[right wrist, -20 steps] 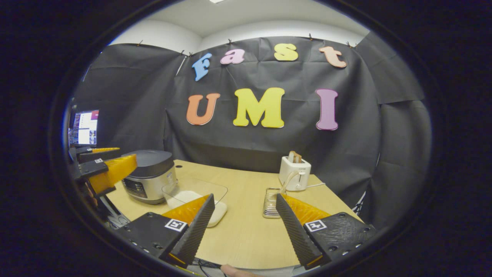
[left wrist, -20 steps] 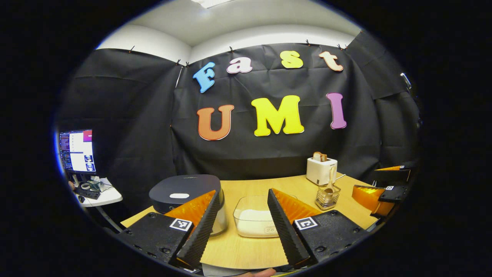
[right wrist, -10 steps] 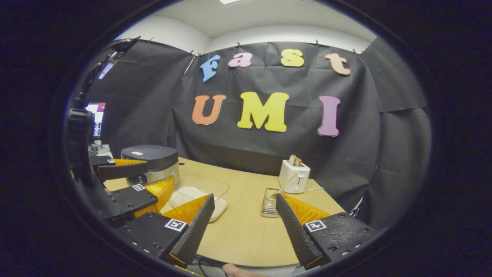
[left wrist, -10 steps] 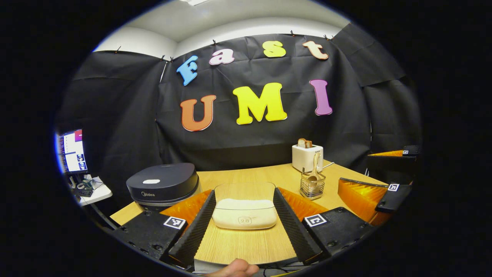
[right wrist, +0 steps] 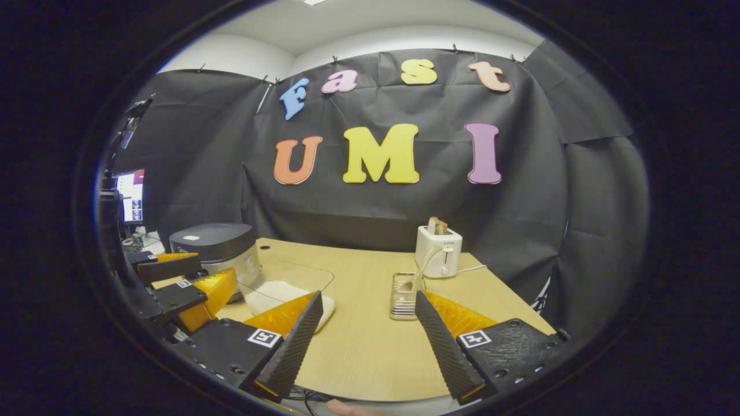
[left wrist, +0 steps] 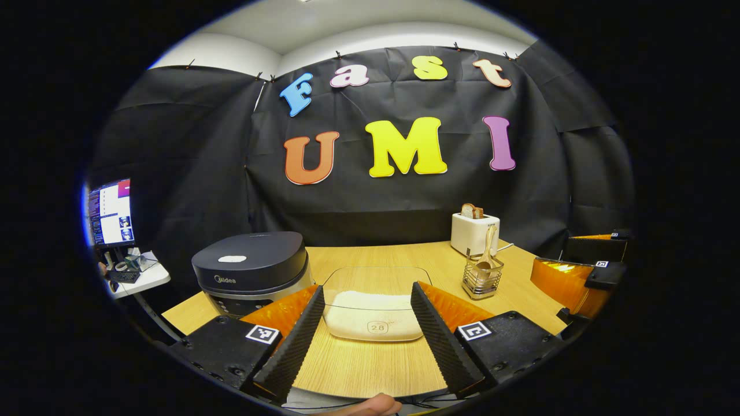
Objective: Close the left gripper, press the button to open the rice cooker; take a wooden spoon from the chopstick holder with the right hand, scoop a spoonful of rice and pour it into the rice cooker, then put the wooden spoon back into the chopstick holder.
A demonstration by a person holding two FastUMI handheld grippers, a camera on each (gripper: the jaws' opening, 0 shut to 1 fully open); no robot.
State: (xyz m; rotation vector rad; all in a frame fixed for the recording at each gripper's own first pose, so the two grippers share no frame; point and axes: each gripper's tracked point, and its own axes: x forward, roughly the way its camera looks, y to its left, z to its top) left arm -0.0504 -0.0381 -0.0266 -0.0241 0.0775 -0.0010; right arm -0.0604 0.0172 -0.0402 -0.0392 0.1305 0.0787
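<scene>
Left gripper view: pale wood-grain desk [left wrist: 370, 364] in front of a black cloth wall. Back right, white toaster [left wrist: 474, 233] with bread in its slot; far left, off the desk, a lit monitor [left wrist: 110, 212] above a small white side table [left wrist: 139, 278].

On the desk's left, rounded dark rice cooker [left wrist: 250, 273], lid down, pale oval button [left wrist: 232, 259] on top. Just right of it, clear rounded-rectangular container [left wrist: 374, 306] with a layer of white rice. Farther right, wire chopstick holder [left wrist: 482, 279], wooden spoon [left wrist: 485, 257] standing upright inside, bowl down, in front of the toaster.

Left tool [left wrist: 364, 329] low over the near desk edge, ridged fingers [left wrist: 300, 335] set wide apart, gripping nothing, the rice container framed between them farther off. Right tool [left wrist: 572, 271] at the right edge, beside the chopstick holder, apart from it.

Right gripper view: right tool [right wrist: 364, 335] also spread wide and empty, above bare desk, chopstick holder [right wrist: 403, 296] and spoon [right wrist: 421, 270] ahead near its right finger. Left tool [right wrist: 179, 283] at far left, in front of the rice cooker [right wrist: 217, 248], partly hiding it; rice container [right wrist: 286, 292] beside it.
</scene>
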